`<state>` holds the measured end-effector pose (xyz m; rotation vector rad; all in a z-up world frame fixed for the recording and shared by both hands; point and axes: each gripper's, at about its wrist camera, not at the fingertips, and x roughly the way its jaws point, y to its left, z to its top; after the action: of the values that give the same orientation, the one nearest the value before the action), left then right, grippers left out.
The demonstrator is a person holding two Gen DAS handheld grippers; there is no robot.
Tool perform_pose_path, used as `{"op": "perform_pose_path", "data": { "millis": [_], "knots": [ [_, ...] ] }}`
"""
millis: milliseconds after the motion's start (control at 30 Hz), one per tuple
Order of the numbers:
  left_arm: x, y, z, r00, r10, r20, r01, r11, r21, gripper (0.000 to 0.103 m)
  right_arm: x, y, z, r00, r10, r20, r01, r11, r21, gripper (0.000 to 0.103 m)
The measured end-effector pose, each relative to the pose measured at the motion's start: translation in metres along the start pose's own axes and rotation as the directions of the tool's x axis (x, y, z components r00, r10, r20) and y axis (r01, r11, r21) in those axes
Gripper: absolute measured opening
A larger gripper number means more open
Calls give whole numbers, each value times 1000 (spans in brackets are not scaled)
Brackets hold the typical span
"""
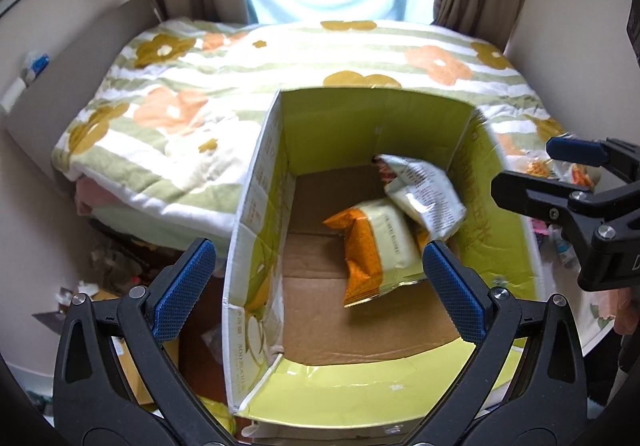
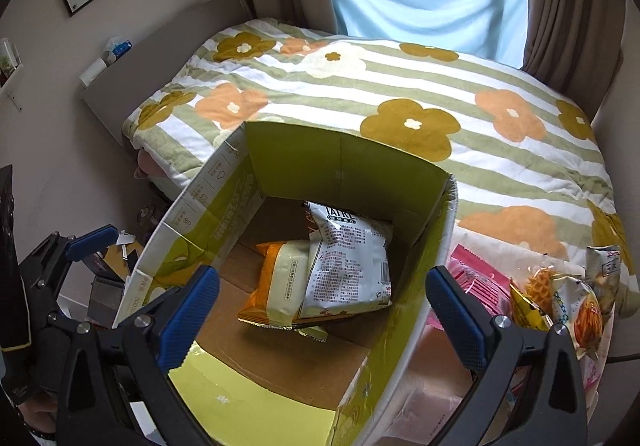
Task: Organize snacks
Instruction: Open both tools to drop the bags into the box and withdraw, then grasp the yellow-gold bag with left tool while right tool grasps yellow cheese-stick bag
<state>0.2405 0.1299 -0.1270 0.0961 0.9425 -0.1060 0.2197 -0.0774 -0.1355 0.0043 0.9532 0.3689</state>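
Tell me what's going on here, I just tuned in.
A person with a claw in each hand is packing snacks into a cardboard box at the edge of the bed. Two bags lie inside: an orange bag with a silver bag leaning over it. Both the left claw and right claw hover open and empty. More snacks wait right of the box.

both wrist views above box [image 1: 360, 326], facing bed [image 2: 400, 93]

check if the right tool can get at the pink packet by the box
Probably yes. The right tool is open and empty over the box, and the pink packet lies uncovered just outside the box's right wall, beside its right finger. Nothing visibly blocks a short sideways move.
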Motion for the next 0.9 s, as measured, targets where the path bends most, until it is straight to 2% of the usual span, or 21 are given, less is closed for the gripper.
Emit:
{"op": "perform_pose_path", "data": {
  "millis": [100, 267, 500, 667, 800, 900],
  "knots": [
    [-9, -5, 4, 999, -26, 23, 27, 1000, -7, 103, -14, -3, -5, 999, -38, 21, 38, 999, 10, 103],
    [-22, -21, 12, 988, -148, 53, 148, 989, -2, 103, -45, -21, -11, 993, -106, 61, 103, 993, 49, 103],
    [-42, -66, 30, 980, -179, 90, 173, 982, 71, 103, -88, -70, -21, 982, -165, 97, 151, 979, 139, 103],
    [-52, -123, 47, 976, -190, 103, 180, 978, 105, 103, -118, -120, -31, 961, -249, 116, 229, 960, 163, 103],
    [-47, -175, 52, 978, -190, 80, 181, 977, 108, 103, -131, -166, -40, 960, -261, 101, 240, 954, 179, 103],
    [-37, -211, 52, 978, -206, 47, 201, 975, 93, 103, -134, -204, -47, 968, -237, 76, 219, 956, 193, 103]
  ]
}}
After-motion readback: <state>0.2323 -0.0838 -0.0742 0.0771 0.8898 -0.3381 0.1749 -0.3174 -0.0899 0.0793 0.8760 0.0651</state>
